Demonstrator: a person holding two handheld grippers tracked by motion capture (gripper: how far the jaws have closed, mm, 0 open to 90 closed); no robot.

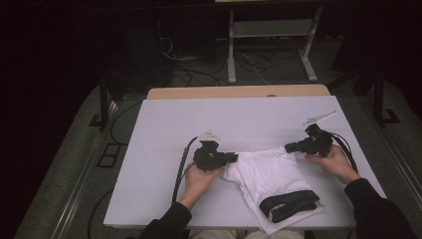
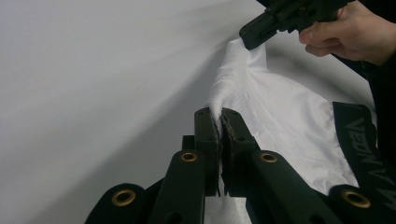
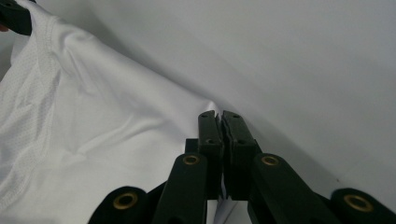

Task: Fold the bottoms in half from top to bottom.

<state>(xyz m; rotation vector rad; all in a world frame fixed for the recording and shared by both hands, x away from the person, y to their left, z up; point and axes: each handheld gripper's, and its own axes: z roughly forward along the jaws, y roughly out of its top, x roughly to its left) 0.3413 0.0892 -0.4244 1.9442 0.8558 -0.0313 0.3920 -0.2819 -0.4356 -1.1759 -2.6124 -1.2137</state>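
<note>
Item: white garment (image 1: 271, 174), of mesh-textured fabric, with a black waistband (image 1: 288, 203) bearing pale lettering. It is laid on the white counter (image 1: 164, 124), toward the counter's near edge and right of its middle. The waistband end is turned to the near edge; the opposite end is drawn out into a taut line between two corners. The lettering is cut off at the frame edge in the left gripper view and cannot be read in full. What kind of garment it is cannot be settled, as the fabric is bunched and partly folded under.

Left hand-held gripper (image 1: 233, 158): located at the garment's left far corner. The jaws are clenched on a ridge of white fabric, which is seen pinched between them in the left gripper view (image 2: 220, 122).

Right hand-held gripper (image 1: 289, 147): located at the garment's right far corner. The jaws are closed with a thin strip of fabric caught between them; in the right gripper view (image 3: 220, 120) the pinched edge is largely hidden behind the jaws.

Hands: the left hand (image 1: 199, 179) and right hand (image 1: 336, 162) are seen beside the garment, each wrapped about its gripper. The dark sleeves are cut off at the bottom edge of the high view.
</note>
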